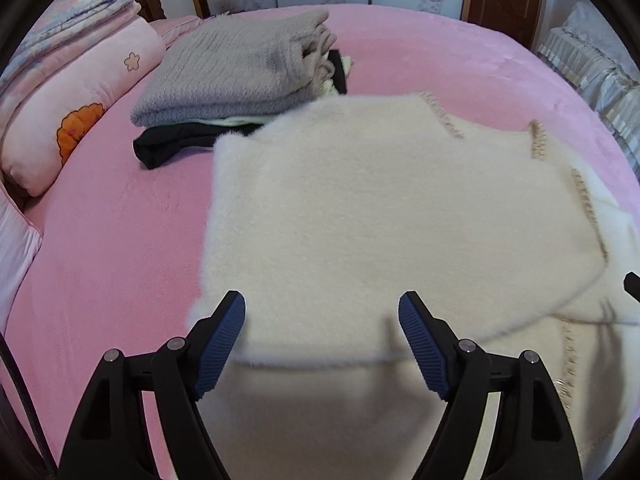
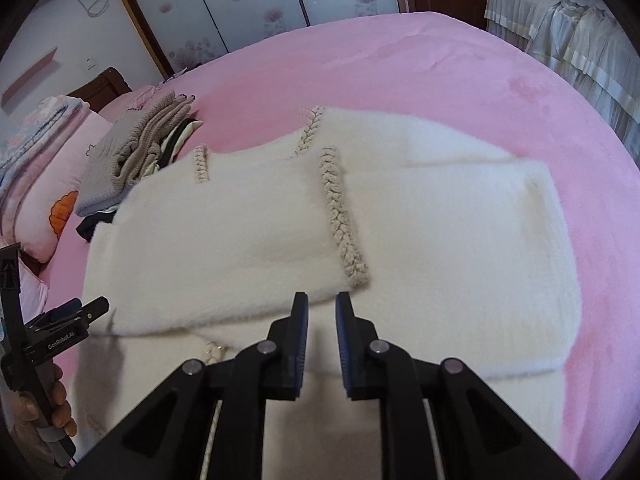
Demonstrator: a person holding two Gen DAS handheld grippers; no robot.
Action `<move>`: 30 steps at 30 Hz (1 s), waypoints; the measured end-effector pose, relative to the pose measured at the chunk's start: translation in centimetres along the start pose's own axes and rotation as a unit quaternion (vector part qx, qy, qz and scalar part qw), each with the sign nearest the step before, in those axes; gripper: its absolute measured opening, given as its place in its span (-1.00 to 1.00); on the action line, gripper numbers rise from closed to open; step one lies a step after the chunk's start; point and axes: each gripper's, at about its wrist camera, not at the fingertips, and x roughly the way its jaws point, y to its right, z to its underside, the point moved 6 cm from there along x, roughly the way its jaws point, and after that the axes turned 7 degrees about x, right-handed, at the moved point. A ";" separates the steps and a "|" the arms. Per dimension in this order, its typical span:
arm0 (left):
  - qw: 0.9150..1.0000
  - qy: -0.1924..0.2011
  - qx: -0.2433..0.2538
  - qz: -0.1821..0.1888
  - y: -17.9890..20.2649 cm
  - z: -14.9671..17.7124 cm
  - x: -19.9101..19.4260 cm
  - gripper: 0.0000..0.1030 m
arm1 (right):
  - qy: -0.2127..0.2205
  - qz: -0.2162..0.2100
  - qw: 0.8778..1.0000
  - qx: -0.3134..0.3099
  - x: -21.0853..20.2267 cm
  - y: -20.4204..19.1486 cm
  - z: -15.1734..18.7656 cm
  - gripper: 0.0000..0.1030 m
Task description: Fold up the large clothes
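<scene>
Now mid-fold: cream fluffy garment (image 2: 280, 216) spread on the pink bedspread (image 2: 460, 72), one panel already doubled over toward the near edge, a flat section lying out to the right.

Left gripper (image 1: 322, 312) spread wide over the near edge of the folded layer, nothing pinched between the blue ribbed pads (image 1: 222, 344). Right gripper (image 2: 320, 304) nearly closed, a narrow gap left between the pads, no cloth caught in it; tips poised just beside the lower end of the braided trim (image 2: 340, 216).

Probably best done this way:
- Take hold at the two corners of the near edge, not mid-span, so the layer lifts evenly.
- Bite deep enough to catch the whole thick pile, not only loose fibres.
- Carry both ends together, keeping the edge taut and level.
- Lay down with edges matched, then smooth outward.

Fabric: long, soft nap, plush and bulky, likely springy and slow to crease. Trim: chunky beige plait, raised, stiffer than the body. Bedspread: short velvety fleece, probably grippy enough to drag on the garment.

Beyond, stack of folded clothes (image 1: 240, 76), grey knit on top, dark pieces beneath, beside a pink quilt (image 1: 72, 92).
</scene>
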 end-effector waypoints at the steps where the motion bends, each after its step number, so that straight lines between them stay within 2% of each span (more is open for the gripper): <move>1: 1.000 0.005 0.002 0.005 0.3 0.0 -1.0 0.57 | 0.005 -0.001 1.000 0.000 -1.0 -0.2 0.1 -0.60; 4: 1.000 0.021 0.008 0.020 1.1 0.0 -4.3 0.73 | 0.024 -0.010 1.000 0.001 -4.1 -0.6 0.5 -0.47; 15: 0.996 0.085 0.025 0.032 3.6 2.0 -17.1 0.73 | 0.091 -0.010 0.996 -0.020 -15.9 -1.6 2.3 -0.46; 23: 0.991 0.126 0.016 0.038 3.8 5.4 -25.6 0.74 | 0.139 -0.028 0.989 -0.034 -23.4 -2.0 5.3 -0.46; 26: 0.990 0.135 0.012 0.046 3.7 7.1 -27.6 0.74 | 0.152 -0.033 0.987 -0.042 -25.7 -2.2 6.7 -0.46; 30: 0.987 0.153 0.015 0.039 3.5 9.5 -29.9 0.74 | 0.156 -0.033 0.986 -0.050 -27.8 -2.3 8.5 -0.46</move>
